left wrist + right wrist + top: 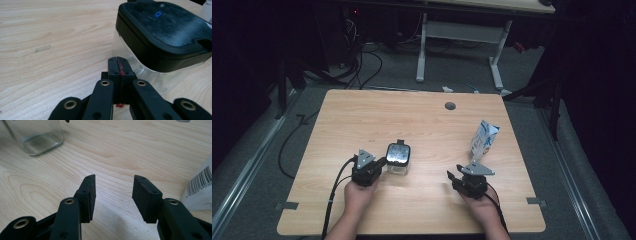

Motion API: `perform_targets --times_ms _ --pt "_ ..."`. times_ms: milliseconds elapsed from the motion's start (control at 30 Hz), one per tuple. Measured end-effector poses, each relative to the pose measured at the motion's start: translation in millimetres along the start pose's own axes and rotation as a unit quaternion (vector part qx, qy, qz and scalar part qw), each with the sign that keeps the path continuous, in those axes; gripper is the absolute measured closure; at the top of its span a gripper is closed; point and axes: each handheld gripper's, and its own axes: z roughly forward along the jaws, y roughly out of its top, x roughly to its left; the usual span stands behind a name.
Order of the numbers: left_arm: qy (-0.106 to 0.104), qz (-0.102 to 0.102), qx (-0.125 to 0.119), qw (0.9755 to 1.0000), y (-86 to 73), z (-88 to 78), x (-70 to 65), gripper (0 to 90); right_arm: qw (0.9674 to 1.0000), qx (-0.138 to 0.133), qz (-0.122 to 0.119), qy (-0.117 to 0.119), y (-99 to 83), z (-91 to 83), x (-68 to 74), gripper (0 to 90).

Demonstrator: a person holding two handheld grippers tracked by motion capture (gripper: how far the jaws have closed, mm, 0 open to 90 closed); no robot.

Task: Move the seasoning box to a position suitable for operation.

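Note:
A clear square jar (398,157) with a black lid stands left of the table's middle. My left gripper (382,161) lies just left of it with its jaws pressed together and nothing between them. In the left gripper view the closed tips (119,65) sit close to the jar (162,27), at its lower clear wall; whether they touch it I cannot tell. A white and blue milk carton (483,140) stands upright at the right. My right gripper (462,174) rests in front of it, open. Its pads (113,187) are apart over bare wood, with the carton (200,187) to their right and the jar (37,137) far left.
The wooden table (412,115) has a grey cable hole (450,106) near its far edge. Beyond the table are the white legs of another desk (422,50) and black cables (362,65) on the floor. Both forearms enter from the near edge.

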Motion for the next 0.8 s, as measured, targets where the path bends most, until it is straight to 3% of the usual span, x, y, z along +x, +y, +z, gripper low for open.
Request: perform_targets --times_ms 167,433,567,733,800 --pt "-0.003 0.008 0.003 1.0 0.0 -2.3 -5.6 90.0 1.0 -0.001 0.002 0.001 -0.2 0.0 -1.1 52.7" --pt "-0.019 0.033 0.004 0.9993 -2.4 -4.9 -26.3 90.0 1.0 -0.001 0.006 0.0 -0.1 -1.0 -2.0 52.1" --pt "-0.027 0.035 0.004 0.999 -3.2 -3.7 -32.1 90.0 1.0 -0.003 0.009 0.001 -0.2 -1.4 -3.5 52.1" --pt "-0.011 0.031 0.002 0.9994 -2.1 -2.8 -24.5 90.0 0.9999 -0.003 0.012 0.001 -0.4 -1.9 -4.8 52.5" --pt "0.006 0.014 0.009 0.9999 2.7 3.2 -8.5 90.0 0.9999 -0.006 0.012 0.002 -0.3 -2.1 -4.8 53.2"
